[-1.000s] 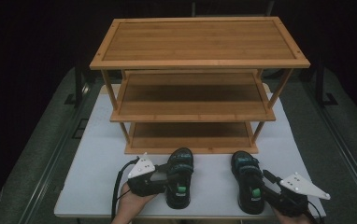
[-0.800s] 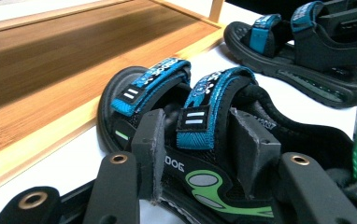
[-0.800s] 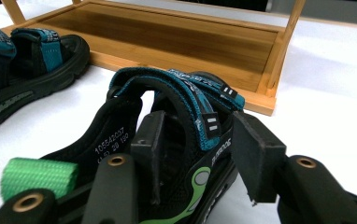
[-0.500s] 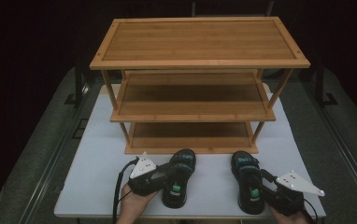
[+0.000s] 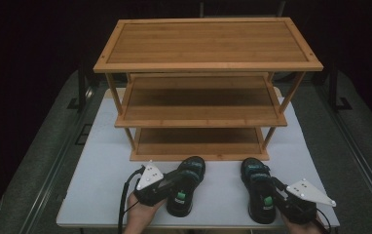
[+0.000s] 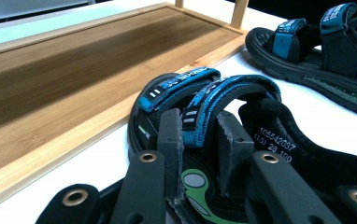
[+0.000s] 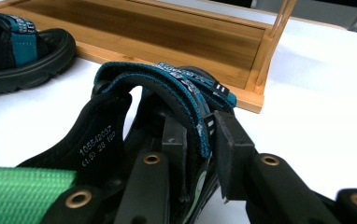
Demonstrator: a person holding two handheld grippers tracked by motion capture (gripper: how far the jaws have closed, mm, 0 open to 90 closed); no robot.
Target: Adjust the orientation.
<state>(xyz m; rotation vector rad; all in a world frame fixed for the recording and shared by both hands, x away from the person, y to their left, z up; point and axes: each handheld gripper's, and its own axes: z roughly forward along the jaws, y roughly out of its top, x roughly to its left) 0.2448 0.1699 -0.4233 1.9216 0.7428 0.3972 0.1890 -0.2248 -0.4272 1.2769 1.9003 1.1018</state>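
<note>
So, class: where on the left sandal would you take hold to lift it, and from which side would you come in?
Grip the blue ankle strap of the left sandal, coming from the heel end. It arches clear of the footbed, so one jaw fits under it and one outside. The left gripper already closes there.

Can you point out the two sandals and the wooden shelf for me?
Left sandal (image 5: 185, 187): high view, on its footbed.
Right sandal (image 5: 258, 190): high view, on its blue straps.
Wooden shelf (image 5: 208, 44): high view, on the top board.
</note>
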